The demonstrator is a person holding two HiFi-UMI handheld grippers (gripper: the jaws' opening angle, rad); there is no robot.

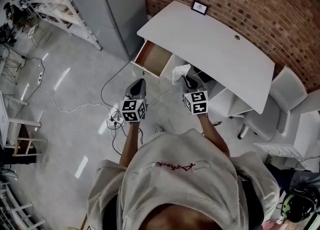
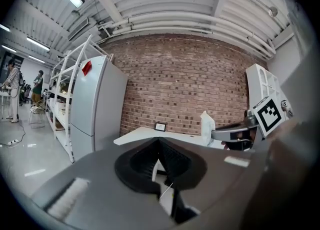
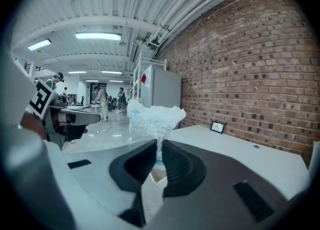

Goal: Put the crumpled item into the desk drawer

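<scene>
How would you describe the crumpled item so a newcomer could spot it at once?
Find the white desk against the brick wall, with its drawer pulled open at the front. Just beside that drawer, the right tool pinches the crumpled item: a white, wrinkled packet, the only soft, creased thing there.

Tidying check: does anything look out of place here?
Nothing damaged or spilled. The drawer stands open, cables trail loose over the floor, and the right tongs pinch the crumpled item near it.
</scene>
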